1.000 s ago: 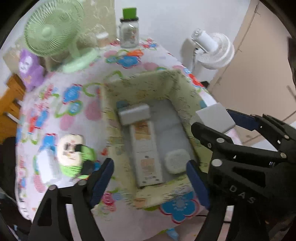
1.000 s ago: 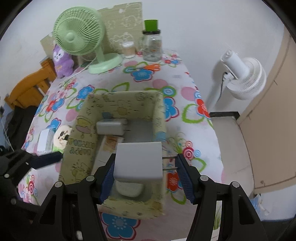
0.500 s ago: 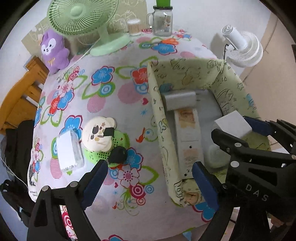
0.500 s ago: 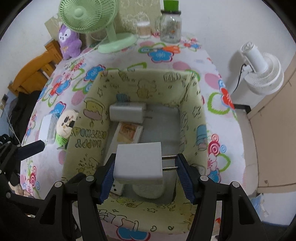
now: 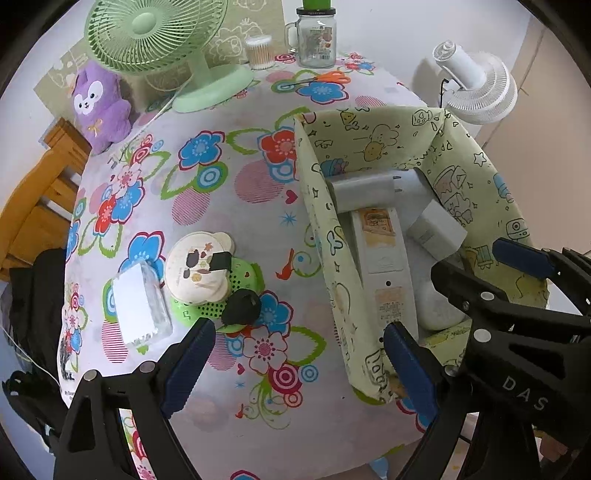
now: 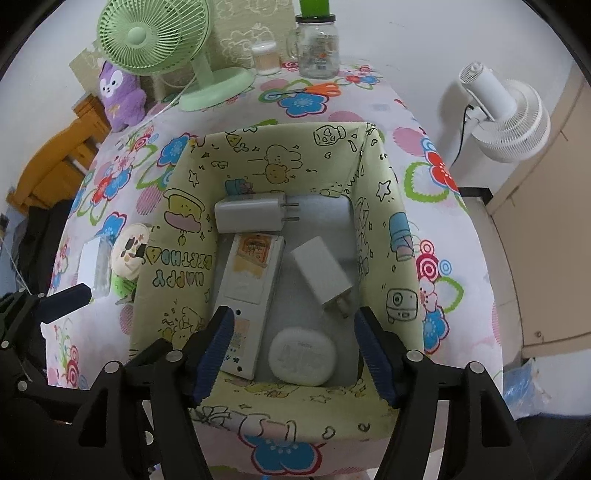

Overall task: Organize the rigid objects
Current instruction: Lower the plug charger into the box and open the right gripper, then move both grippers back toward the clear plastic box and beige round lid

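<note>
Your left gripper (image 5: 295, 354) is wide open above the flowered tablecloth (image 5: 221, 206), nothing between its jaws. To its right stands the green fabric box (image 5: 373, 140), holding chargers and a remote (image 5: 384, 266).

Your count inside the fabric bin (image 6: 177, 225): two white chargers (image 6: 249, 216) (image 6: 323, 275), one remote (image 6: 251, 284), one round white case (image 6: 302, 357). On the table: one bear-shaped case (image 5: 197, 271), one clear box (image 5: 142, 308), one black knob (image 5: 242, 305) (identity unclear). Fans: two (image 5: 147, 33) (image 5: 476, 88).
</note>
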The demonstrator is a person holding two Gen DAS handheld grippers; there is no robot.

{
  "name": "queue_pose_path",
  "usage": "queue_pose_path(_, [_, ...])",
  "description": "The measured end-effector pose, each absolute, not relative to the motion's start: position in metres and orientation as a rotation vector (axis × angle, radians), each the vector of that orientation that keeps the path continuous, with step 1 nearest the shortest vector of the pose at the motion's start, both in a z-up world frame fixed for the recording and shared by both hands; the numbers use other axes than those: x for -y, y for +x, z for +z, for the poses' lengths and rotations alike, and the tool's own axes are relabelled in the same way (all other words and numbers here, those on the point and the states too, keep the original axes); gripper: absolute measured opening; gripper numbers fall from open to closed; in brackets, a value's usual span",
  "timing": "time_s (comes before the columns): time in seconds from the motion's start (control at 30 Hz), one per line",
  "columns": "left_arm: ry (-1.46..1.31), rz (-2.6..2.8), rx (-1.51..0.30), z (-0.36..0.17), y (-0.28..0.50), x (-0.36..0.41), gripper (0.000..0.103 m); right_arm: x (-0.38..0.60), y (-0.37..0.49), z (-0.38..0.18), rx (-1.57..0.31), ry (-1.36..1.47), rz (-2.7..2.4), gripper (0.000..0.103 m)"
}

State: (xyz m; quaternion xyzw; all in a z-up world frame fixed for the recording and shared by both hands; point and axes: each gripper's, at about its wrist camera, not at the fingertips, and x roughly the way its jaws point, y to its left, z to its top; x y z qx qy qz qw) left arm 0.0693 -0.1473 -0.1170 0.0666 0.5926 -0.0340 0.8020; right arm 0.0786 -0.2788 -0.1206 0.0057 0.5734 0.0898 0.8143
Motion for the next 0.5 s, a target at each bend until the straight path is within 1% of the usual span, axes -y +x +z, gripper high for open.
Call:
queue_pose_path(0.13, [0.135, -0.083, -1.256, -0.109, 0.065, 0.141, 0.094, 0.276, 0.073, -0.112, -1.2, 0.019, 0.17, 0.082])
queue_pose_path(0.5, [0.117, -0.109, -1.199, -0.085, 0.057, 0.117, 0.094, 0.259, 0.061, -0.086, -1.146, 0.035, 0.143, 0.083])
